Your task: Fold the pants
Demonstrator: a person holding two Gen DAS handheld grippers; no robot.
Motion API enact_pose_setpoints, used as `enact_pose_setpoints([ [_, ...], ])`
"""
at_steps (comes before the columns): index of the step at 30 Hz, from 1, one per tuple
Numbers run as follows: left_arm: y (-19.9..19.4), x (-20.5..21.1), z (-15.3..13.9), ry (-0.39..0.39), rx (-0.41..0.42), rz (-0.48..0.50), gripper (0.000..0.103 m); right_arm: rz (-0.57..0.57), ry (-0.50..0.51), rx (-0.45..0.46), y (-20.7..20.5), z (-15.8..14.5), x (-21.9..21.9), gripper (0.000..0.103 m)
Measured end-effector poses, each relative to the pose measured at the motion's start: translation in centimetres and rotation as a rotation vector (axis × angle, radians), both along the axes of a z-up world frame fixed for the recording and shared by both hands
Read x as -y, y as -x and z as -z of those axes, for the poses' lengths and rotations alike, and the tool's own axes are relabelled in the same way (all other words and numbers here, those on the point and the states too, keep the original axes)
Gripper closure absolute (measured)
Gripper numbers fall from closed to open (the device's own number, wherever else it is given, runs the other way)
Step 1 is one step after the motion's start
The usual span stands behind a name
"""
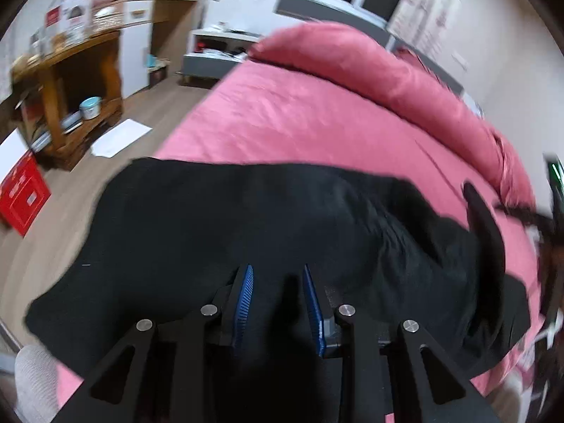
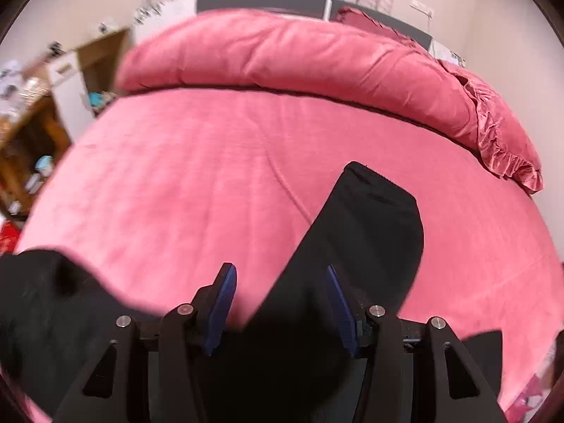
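Black pants (image 1: 211, 218) lie spread across the near part of a pink bed (image 1: 299, 116). My left gripper (image 1: 277, 268) hovers just above them, its blue pads apart and pressing on nothing; only dark cloth shows in the gap. In the right wrist view one pant leg (image 2: 370, 218) runs from under my right gripper (image 2: 279, 266) out over the bed (image 2: 194, 176). More of the black cloth (image 2: 42, 299) is bunched at the lower left. The right gripper is open, with the leg passing between its pads and pink sheet showing beside the left pad.
A rolled pink duvet (image 2: 282, 53) lies along the far side of the bed. Left of the bed stand a wooden shelf unit (image 1: 81, 81) and a red box (image 1: 21, 190). A white sheet (image 1: 120, 137) lies on the wooden floor. A blurred dark shape (image 1: 551, 211) sits at the right edge.
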State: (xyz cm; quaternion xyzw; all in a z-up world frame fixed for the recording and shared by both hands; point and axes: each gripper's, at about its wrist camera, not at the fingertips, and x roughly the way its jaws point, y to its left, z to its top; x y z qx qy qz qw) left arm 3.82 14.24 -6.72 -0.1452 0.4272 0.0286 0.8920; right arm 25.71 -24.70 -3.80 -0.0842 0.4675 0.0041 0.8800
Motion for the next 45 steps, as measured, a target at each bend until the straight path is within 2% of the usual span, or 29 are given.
enact_pose_setpoints([
  [3, -0.2, 1.1, 1.6, -0.035, -0.035, 0.020, 0.074, 0.067, 0.073, -0.066, -3.8, 2.0, -0.3, 0.050],
  [7, 0.6, 1.3, 2.5, -0.029, -0.018, 0.031, 0.073, 0.167, 0.199, -0.135, -7.2, 5.3, -0.2, 0.050],
  [10, 0.7, 1.1, 2.9, -0.011, -0.003, 0.034, 0.073, 0.198, 0.270, -0.167, -8.1, 7.2, 0.1, 0.049],
  [12, 0.8, 0.9, 3.1, 0.011, 0.002, 0.027, 0.073, 0.202, 0.304, -0.148, -7.9, 7.5, 0.6, 0.045],
  [15, 1.1, 0.7, 3.2, 0.024, 0.010, 0.023, 0.072, 0.194, 0.290, -0.144, -8.1, 7.8, 1.6, 0.045],
  [16, 1.1, 0.8, 3.2, 0.022, 0.012, 0.023, 0.072, 0.197, 0.281, -0.148, -8.3, 7.9, 2.0, 0.051],
  [17, 1.1, 0.8, 3.2, 0.020, 0.013, 0.024, 0.072, 0.200, 0.277, -0.161, -8.5, 8.0, 2.5, 0.071],
  [18, 1.1, 0.8, 3.2, 0.016, 0.015, 0.025, 0.072, 0.199, 0.269, -0.184, -8.6, 8.2, 3.1, 0.083],
  [20, 1.1, 1.0, 3.1, 0.012, 0.019, 0.026, 0.072, 0.188, 0.230, -0.198, -8.9, 8.2, 4.0, 0.086],
  [21, 1.2, 1.0, 3.1, 0.011, 0.020, 0.026, 0.072, 0.187, 0.224, -0.195, -8.5, 7.8, 4.2, 0.094],
  [22, 1.2, 1.0, 3.0, 0.012, 0.022, 0.026, 0.072, 0.189, 0.223, -0.185, -8.1, 7.4, 4.3, 0.095],
  [28, 1.7, 0.9, 3.1, 0.016, 0.031, 0.025, 0.072, 0.207, 0.172, -0.089, -5.2, 3.5, 6.4, 0.095],
  [31, 1.7, 0.7, 3.2, 0.019, 0.033, 0.025, 0.072, 0.224, 0.143, -0.044, -2.4, 0.7, 8.6, 0.096],
  [36, 2.0, 0.5, 3.2, 0.031, 0.038, 0.025, 0.072, 0.286, 0.089, -0.004, 3.2, -1.8, 12.0, 0.096],
  [40, 2.1, 0.4, 3.2, 0.029, 0.040, 0.027, 0.072, 0.359, 0.054, -0.001, 7.6, -2.1, 14.5, 0.096],
  [45, 2.3, 0.2, 3.1, 0.036, 0.045, 0.027, 0.072, 0.480, -0.020, -0.048, 11.5, 0.2, 18.8, 0.096],
])
